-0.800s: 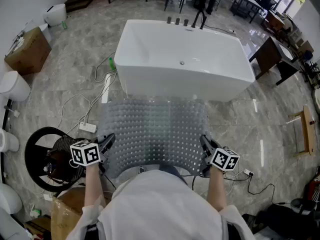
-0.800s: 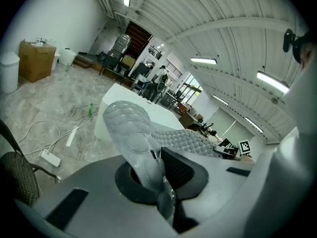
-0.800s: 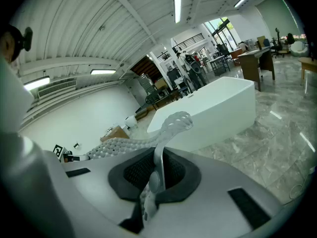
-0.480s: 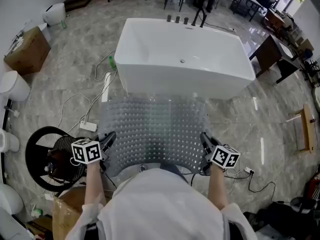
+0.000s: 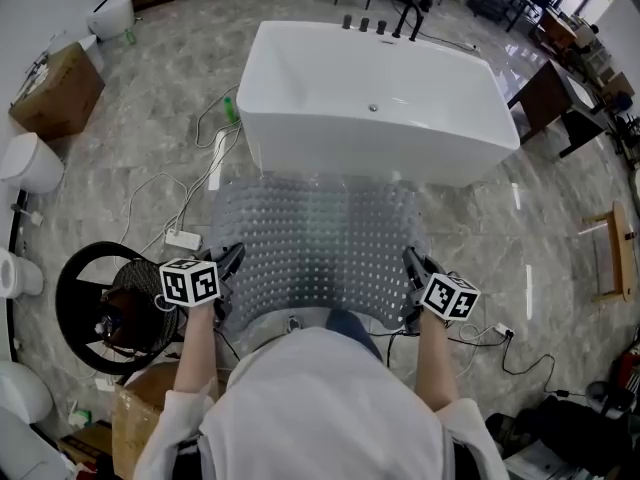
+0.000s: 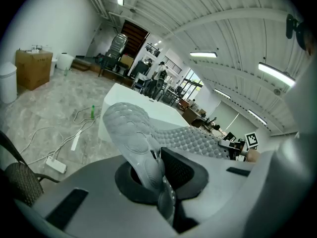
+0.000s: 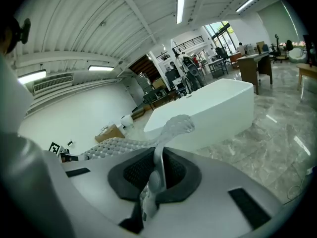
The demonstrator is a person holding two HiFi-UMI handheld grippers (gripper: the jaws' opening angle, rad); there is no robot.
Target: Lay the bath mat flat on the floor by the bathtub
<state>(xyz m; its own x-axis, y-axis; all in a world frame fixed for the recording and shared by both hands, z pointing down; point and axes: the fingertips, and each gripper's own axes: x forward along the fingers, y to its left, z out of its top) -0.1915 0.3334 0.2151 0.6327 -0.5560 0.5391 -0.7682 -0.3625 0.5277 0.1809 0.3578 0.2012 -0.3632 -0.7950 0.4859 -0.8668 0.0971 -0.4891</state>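
Note:
A translucent grey bath mat (image 5: 315, 248) with a bumpy surface is stretched out in the air in front of the white bathtub (image 5: 375, 98). My left gripper (image 5: 228, 268) is shut on the mat's near left corner, and my right gripper (image 5: 410, 273) is shut on its near right corner. In the left gripper view the mat (image 6: 143, 143) is pinched between the jaws and curls upward. The right gripper view shows the mat's edge (image 7: 166, 143) clamped between the jaws, with the tub (image 7: 208, 110) beyond. The mat's far edge hangs near the tub's base.
White cables and a power strip (image 5: 183, 239) lie on the marble floor left of the mat. A black round fan (image 5: 100, 303) stands at my left, a cardboard box (image 5: 55, 93) further away. More cable (image 5: 500, 343) lies at the right. A wooden stool (image 5: 612, 258) stands far right.
Both grippers with the mat have shifted slightly toward the tub and a little lower in the view. The grips have not changed.

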